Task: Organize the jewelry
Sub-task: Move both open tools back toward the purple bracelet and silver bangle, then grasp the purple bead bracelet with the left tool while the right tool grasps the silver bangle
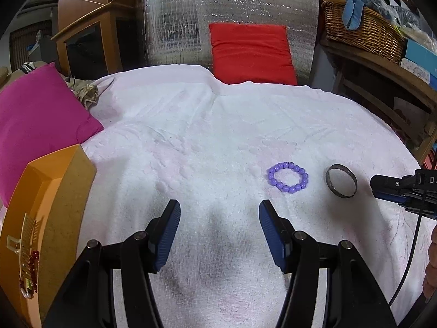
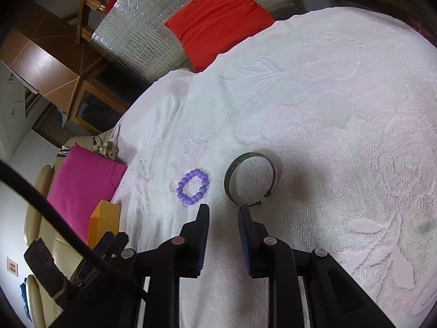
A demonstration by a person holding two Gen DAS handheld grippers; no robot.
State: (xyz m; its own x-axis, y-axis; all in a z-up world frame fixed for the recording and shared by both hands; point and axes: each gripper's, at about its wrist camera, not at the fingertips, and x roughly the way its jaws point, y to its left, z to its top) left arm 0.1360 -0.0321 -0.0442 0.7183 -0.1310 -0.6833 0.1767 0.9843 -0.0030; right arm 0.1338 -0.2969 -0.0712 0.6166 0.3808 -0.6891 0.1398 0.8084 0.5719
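Blue-padded fingers of the left gripper fill the bottom of its wrist view, standing well apart over bare white towel with nothing between them. Ahead and to their right lies the purple bead bracelet, and just beside that, further right, the dark metal bangle, an open cuff lying flat. At the left edge sits the orange box, its open tray holding a gold hair comb and some red beads.

From its own wrist view the right gripper has its jaws only narrowly parted and empty, the right fingertip just short of the bangle's near rim, perhaps touching it; the pictures do not settle that. The bead bracelet lies just left of the left fingertip.

Several risks follow from this layout. With so small a gap, the right fingers may push the bangle along the towel instead of straddling its thin band, or catch the cuff's open end so that it tips up or twists out. Plush terry could snag a pad or let the band sink, spoiling a clean pinch. Beads are round and probably strung on elastic, so a pinch on one bead may slip or roll the bracelet away. Both pieces lie close together, and the grippers close by each other, so a reach for one could knock the other or bring the tools into collision on the way to the box
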